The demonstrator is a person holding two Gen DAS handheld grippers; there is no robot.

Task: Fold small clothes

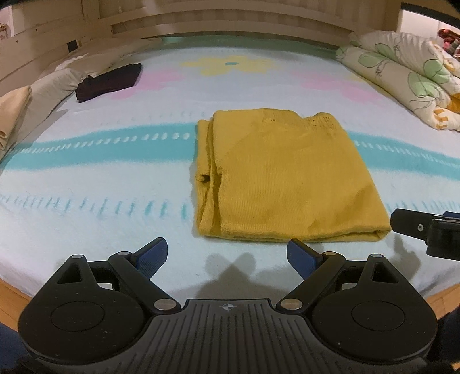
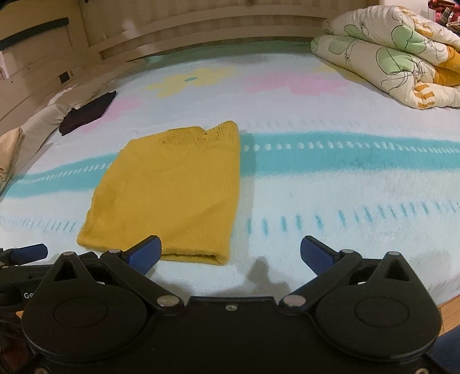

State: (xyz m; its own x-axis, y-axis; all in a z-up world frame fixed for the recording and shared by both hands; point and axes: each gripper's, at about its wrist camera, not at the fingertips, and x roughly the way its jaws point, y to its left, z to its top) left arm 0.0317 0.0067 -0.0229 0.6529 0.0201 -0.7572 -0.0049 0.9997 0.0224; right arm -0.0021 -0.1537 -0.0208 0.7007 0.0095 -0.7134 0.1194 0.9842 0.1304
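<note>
A mustard-yellow knit garment [image 1: 284, 178] lies folded into a rectangle on the bed; it also shows in the right wrist view [image 2: 169, 192]. My left gripper [image 1: 227, 254] is open and empty, just short of the garment's near edge, toward its left half. My right gripper [image 2: 230, 253] is open and empty at the garment's near right corner; its left finger [image 2: 145, 253] overlaps the near edge. Part of the right gripper shows at the right of the left wrist view [image 1: 425, 227].
The bed has a pale blanket [image 1: 115, 178] with teal stripes and flowers. A dark folded garment [image 1: 109, 82] lies far left. A rolled floral quilt [image 2: 396, 51] sits far right. Beige pillows [image 1: 14, 115] line the left edge. The wooden headboard [image 1: 230, 20] is behind.
</note>
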